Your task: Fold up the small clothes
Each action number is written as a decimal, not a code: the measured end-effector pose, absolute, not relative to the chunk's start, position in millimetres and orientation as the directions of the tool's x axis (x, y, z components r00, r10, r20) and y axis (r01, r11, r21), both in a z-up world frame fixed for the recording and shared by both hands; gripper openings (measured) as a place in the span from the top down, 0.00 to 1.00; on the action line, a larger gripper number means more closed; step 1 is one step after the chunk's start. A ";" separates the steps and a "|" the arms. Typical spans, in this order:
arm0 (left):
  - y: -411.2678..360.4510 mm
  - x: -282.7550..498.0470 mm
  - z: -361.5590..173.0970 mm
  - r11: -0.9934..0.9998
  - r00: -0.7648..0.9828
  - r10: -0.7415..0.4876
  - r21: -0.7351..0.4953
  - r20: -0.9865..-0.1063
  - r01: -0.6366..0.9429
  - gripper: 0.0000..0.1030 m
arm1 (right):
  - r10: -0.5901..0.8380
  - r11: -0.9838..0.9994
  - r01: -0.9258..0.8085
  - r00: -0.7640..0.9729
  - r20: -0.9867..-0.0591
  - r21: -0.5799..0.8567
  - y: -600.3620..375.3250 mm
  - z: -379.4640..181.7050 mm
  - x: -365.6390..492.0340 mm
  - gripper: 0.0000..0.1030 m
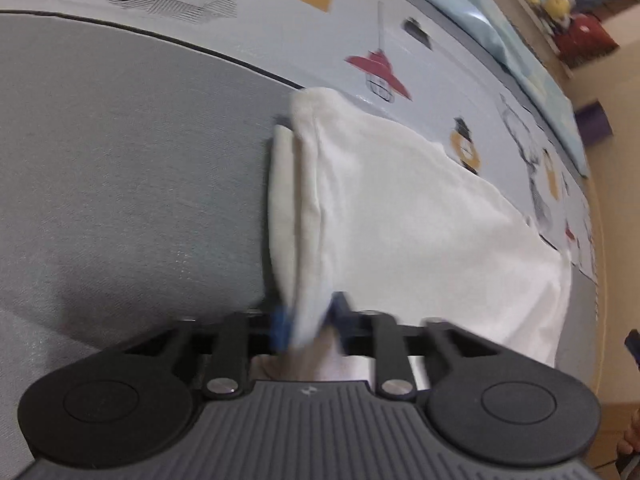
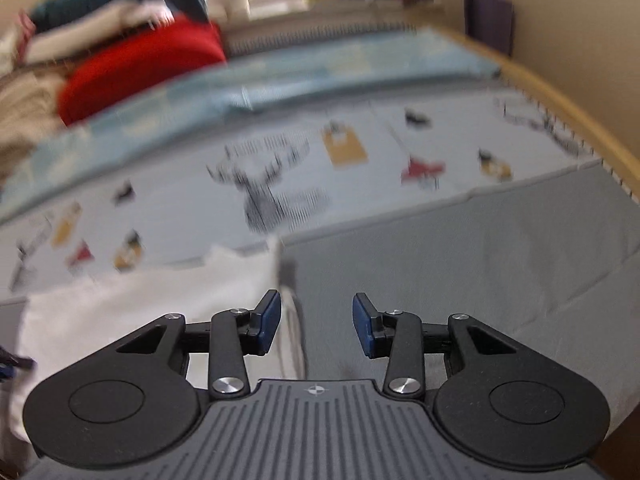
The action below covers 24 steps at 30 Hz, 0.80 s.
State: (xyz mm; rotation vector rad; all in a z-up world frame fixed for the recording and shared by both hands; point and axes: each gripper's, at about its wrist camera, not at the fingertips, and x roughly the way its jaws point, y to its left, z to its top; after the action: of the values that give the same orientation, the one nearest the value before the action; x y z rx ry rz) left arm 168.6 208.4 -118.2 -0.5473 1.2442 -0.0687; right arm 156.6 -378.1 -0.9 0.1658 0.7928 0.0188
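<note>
A white garment (image 1: 400,220) lies folded on the bed, its doubled edge running up the middle of the left wrist view. My left gripper (image 1: 310,318) is shut on the near end of that edge, and white cloth bunches between its blue pads (image 1: 280,322). In the right wrist view the same white garment (image 2: 140,312) lies at the lower left, blurred. My right gripper (image 2: 316,326) hangs open above the grey sheet just right of the garment's edge, with nothing between its blue pads (image 2: 269,322).
The bed has a grey sheet (image 1: 120,180) and a pale blue printed sheet (image 2: 360,152). A red cushion (image 2: 140,68) and piled clothes lie at the far left. A wooden bed rim (image 2: 560,112) runs along the right, with a purple object (image 2: 488,20) by the wall.
</note>
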 end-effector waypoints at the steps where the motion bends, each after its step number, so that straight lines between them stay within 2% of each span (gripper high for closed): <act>1: 206.5 167.3 -116.9 0.880 0.343 -0.333 -0.420 -0.878 -0.221 0.86 | 0.077 0.988 0.037 0.721 -0.689 0.149 -377.4 4.3 152.4 0.60; 5: 206.5 158.9 -103.2 0.907 0.374 -0.289 -0.377 -0.881 -0.188 0.89 | 0.041 0.995 0.028 0.782 -0.622 0.101 -371.3 2.6 124.9 0.60; 8: 211.0 149.9 -94.4 0.958 0.358 -0.113 -0.197 -0.927 -0.207 0.89 | -0.013 0.996 0.065 0.756 -0.654 0.056 -364.3 -13.8 119.2 0.60; 11: 226.9 139.2 -83.6 0.966 0.352 0.064 -0.029 -0.934 -0.255 0.89 | -0.020 0.987 0.122 0.744 -0.668 0.106 -362.8 -22.9 122.7 0.60; 15: 247.9 123.7 -67.5 0.955 0.340 0.198 0.102 -0.919 -0.279 0.89 | -0.013 0.981 0.143 0.719 -0.695 0.129 -354.1 -34.9 131.5 0.60; 18: 249.1 119.2 -50.3 0.959 0.377 0.143 0.033 -0.915 -0.282 0.90 | -0.002 0.986 0.119 0.710 -0.704 0.118 -344.3 -38.6 134.6 0.60; 22: 228.4 129.0 -27.1 0.943 0.456 -0.079 -0.215 -0.886 -0.254 0.90 | 0.015 0.995 0.055 0.717 -0.697 0.077 -332.6 -38.0 132.6 0.60; 24: 205.6 136.6 -15.7 0.935 0.484 -0.164 -0.292 -0.860 -0.201 0.90 | 0.019 0.998 0.029 0.724 -0.690 0.058 -329.4 -37.3 130.9 0.60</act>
State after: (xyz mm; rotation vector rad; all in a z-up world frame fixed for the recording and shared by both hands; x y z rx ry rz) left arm 136.6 205.6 -15.7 -0.3800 1.0729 0.0231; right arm 130.9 -329.4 -37.3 0.0663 0.7615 -0.0055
